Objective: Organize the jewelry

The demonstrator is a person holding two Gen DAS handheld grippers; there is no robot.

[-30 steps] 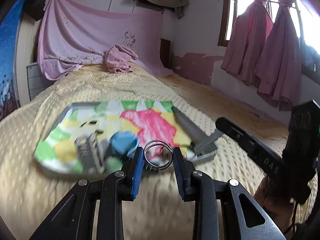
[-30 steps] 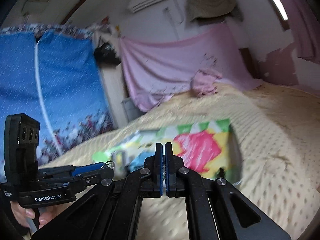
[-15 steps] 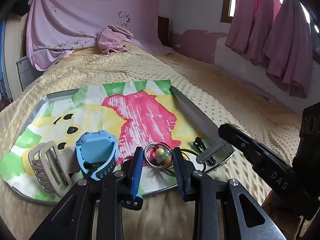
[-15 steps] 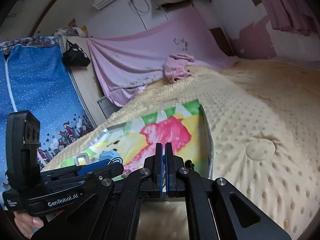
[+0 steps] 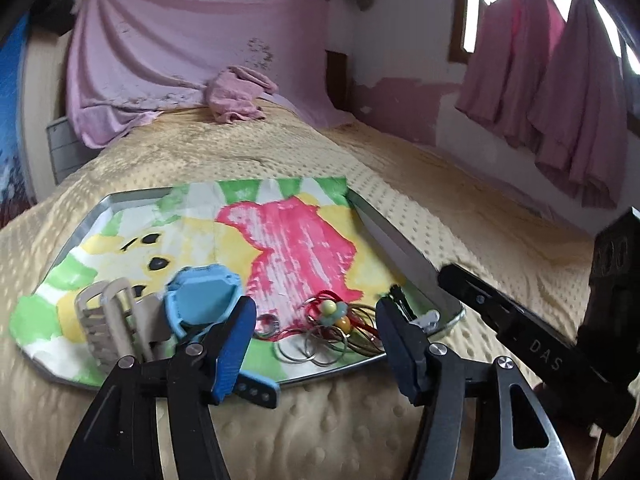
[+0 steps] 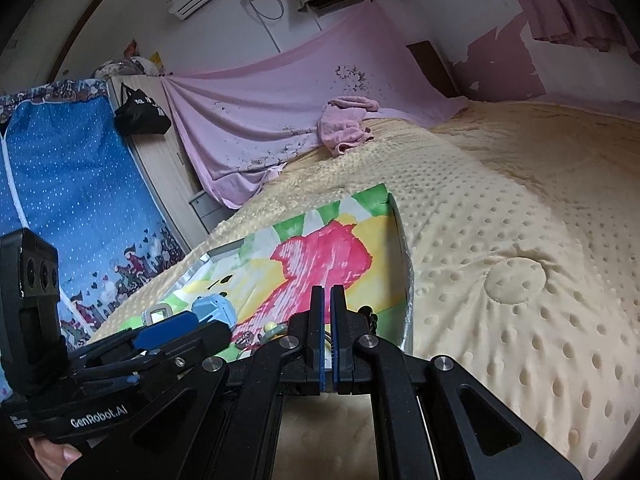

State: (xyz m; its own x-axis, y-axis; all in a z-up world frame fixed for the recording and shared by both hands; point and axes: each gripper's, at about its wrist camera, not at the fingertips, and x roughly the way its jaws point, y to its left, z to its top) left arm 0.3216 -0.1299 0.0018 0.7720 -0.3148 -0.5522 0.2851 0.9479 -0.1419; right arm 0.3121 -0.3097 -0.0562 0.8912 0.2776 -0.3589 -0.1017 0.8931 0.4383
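Observation:
A metal tray [image 5: 404, 248] lined with a pink, yellow and green painted sheet lies on the bed. At its near edge lie thin metal bangles [image 5: 320, 346], a red cord bracelet with a flower bead [image 5: 330, 312], a small ring [image 5: 267, 325], a blue watch [image 5: 202, 294], a beige hair claw [image 5: 110, 322] and a black clip [image 5: 400, 298]. My left gripper [image 5: 314, 322] is open and empty, its fingers either side of the bangles. My right gripper [image 6: 327, 320] is shut and empty over the tray's near right corner [image 6: 408, 320]; it also shows in the left wrist view [image 5: 432, 316].
The tray rests on a yellow dotted blanket [image 6: 520, 240]. A crumpled pink towel [image 5: 238, 96] lies at the head of the bed, with a pink sheet hung behind. Pink curtains [image 5: 560, 92] hang at the right. A blue patterned cloth [image 6: 68, 200] hangs at the left.
My left gripper opened wide and let go of the metal bangles, which now lie in the tray. My right gripper stayed shut and shifted slightly over the tray's corner.

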